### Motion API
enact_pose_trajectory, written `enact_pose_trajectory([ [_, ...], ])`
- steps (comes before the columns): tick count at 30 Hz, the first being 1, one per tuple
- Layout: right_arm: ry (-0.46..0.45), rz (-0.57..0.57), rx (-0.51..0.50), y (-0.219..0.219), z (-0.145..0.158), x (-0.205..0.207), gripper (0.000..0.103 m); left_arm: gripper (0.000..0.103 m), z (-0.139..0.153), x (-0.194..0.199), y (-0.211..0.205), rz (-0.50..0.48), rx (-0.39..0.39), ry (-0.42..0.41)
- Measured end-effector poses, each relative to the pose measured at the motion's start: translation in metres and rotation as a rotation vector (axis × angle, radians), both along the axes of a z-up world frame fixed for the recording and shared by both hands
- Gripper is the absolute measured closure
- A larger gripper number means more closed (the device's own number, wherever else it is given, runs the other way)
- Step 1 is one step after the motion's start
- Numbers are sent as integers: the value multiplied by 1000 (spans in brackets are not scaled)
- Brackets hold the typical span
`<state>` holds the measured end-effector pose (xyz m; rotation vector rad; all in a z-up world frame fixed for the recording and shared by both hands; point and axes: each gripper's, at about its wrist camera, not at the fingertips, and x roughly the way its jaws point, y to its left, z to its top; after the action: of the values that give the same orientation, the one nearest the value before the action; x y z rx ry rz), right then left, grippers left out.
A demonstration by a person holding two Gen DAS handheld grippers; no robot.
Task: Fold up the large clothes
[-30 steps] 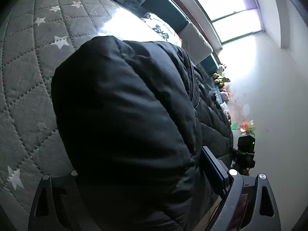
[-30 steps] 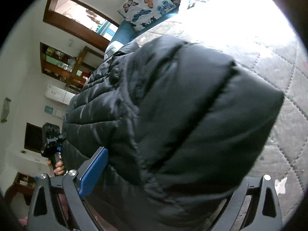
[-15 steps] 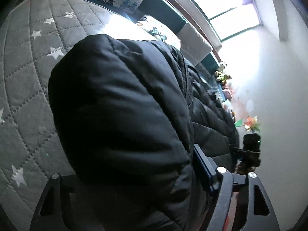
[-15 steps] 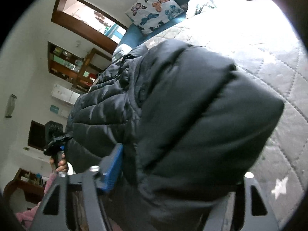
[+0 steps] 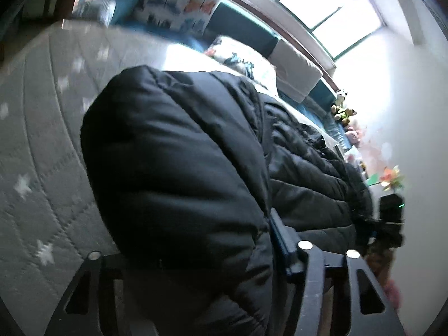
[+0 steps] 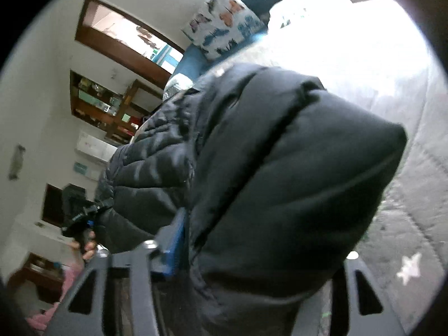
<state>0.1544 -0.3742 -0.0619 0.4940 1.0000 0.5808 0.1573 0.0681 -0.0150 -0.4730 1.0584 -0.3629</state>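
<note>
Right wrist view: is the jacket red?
No, the puffy quilted jacket lying on the grey star-print cover is black.

Grey star-print quilted bed cover (image 5: 42, 196) fills 9 o'clock. Butterfly-print cushion (image 5: 179, 11) at 12 against teal headboard (image 5: 240, 32). Bright window (image 5: 330, 8) at 1, overexposed. Brown wooden wall shelves (image 6: 106, 106) at 10; white walls.

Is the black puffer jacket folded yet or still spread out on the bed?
Cannot tell. The black puffer jacket bulges between both closing grippers, stretching from the left gripper to the right gripper above the quilted bed cover.
</note>
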Motion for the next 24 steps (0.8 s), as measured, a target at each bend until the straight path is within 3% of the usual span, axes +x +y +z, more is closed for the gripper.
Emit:
enact_pose_trajectory([
  [7,-152,-38,-87,-11,62,-36,61,50,60,-2,-67,-73,5,-81],
  [16,-267,-181,-180,-93,122,-69,62,50,115,47,-201,-192,-72,-134],
  [20,-289,-246,-223,-123,128,-71,62,50,121,72,-269,-242,-84,-145],
  [24,-273,-299,-227,-154,108,-66,61,50,103,84,-325,-266,-74,-122],
])
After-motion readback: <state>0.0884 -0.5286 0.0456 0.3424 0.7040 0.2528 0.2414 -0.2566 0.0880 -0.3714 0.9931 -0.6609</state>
